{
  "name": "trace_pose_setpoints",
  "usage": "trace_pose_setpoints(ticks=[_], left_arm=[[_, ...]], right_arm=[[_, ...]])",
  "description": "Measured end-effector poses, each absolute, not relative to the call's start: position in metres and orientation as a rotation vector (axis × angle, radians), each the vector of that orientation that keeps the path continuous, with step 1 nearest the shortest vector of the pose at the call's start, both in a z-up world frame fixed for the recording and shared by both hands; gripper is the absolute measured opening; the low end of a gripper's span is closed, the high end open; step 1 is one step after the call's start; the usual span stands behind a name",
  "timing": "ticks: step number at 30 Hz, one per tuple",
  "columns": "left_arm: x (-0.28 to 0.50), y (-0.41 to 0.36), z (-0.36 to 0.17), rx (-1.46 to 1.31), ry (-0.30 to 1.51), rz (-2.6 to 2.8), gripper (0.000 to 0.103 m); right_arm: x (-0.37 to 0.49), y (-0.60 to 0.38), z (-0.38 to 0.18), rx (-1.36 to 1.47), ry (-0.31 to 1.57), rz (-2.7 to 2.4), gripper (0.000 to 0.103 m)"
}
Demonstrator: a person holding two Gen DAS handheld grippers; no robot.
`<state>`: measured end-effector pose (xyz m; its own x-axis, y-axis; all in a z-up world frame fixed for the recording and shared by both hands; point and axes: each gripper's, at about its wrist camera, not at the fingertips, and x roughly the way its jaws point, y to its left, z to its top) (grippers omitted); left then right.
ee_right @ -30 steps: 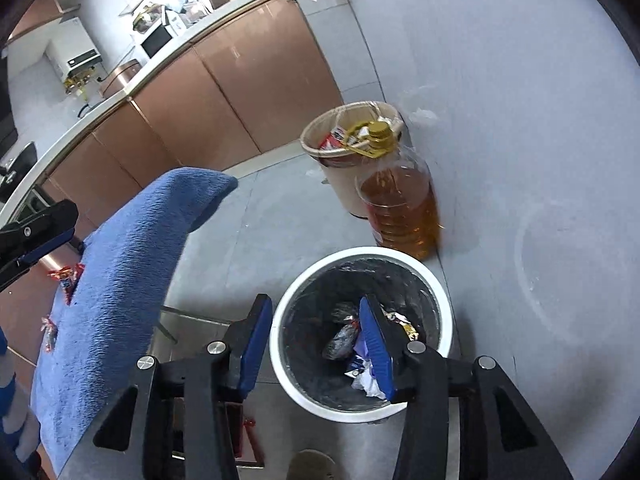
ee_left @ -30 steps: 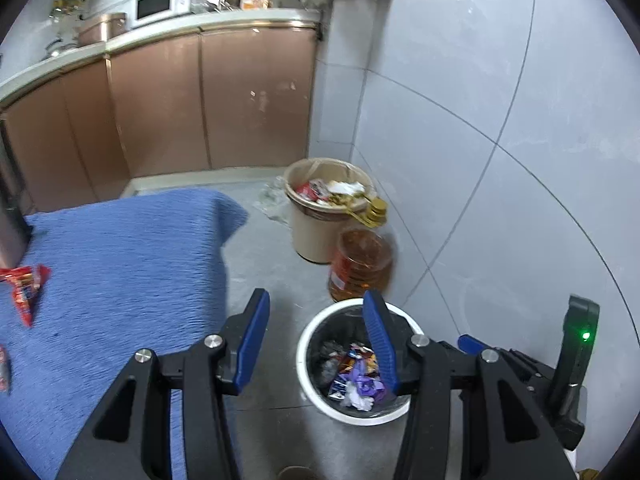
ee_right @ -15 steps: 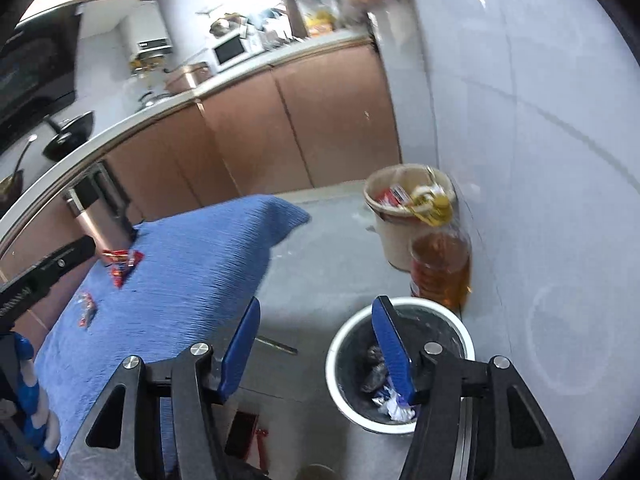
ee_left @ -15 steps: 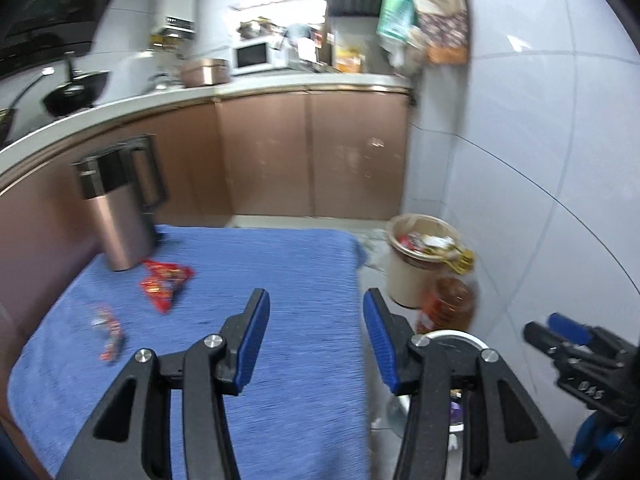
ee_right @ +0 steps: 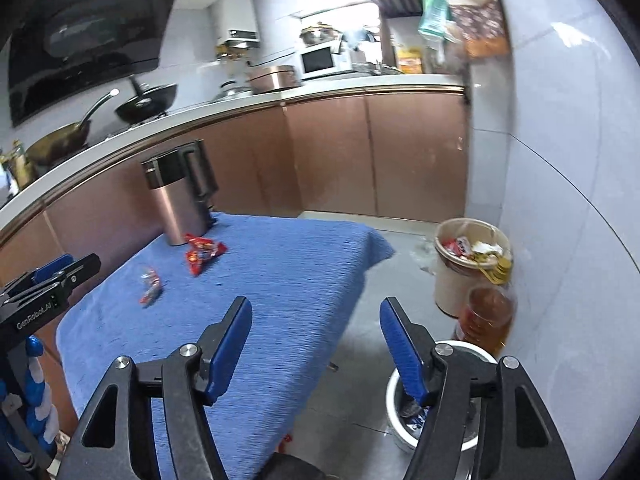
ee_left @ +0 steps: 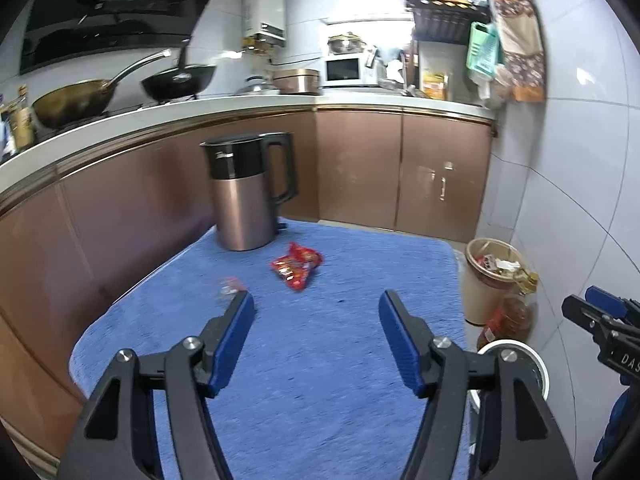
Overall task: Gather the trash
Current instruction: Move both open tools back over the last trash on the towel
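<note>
Red wrappers are seen beside the kettle on the blue-clothed table: a large wrapper just in front, a small wrapper nearer. Both grippers, left gripper and right gripper, are empty, jaws opening. The thin small wrapper could be missed, being flat on the pile.

The left gripper is pointing forward and somewhat downward, its jaws opening with nothing between the blue pads; its black body is also showing at about 9 o'clock in the right wrist view. The right gripper is tilting downward in much the same way, its jaws likewise opening around empty space. It is showing at about 3 o'clock in the left wrist view, so the two are being held side by side.
</note>
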<state>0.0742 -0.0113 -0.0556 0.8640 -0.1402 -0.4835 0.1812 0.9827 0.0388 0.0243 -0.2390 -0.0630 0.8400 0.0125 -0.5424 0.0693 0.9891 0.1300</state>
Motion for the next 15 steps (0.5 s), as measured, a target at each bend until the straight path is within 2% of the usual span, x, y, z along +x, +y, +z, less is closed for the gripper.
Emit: trace_pose_setpoints(ticks=[15], left_arm=[[0.06, 0.091, -0.053, -0.043, 0.482, -0.037, 0.065]], right_arm=[[0.042, -0.169, -0.036, 0.046, 0.561, 0.07, 0.067]])
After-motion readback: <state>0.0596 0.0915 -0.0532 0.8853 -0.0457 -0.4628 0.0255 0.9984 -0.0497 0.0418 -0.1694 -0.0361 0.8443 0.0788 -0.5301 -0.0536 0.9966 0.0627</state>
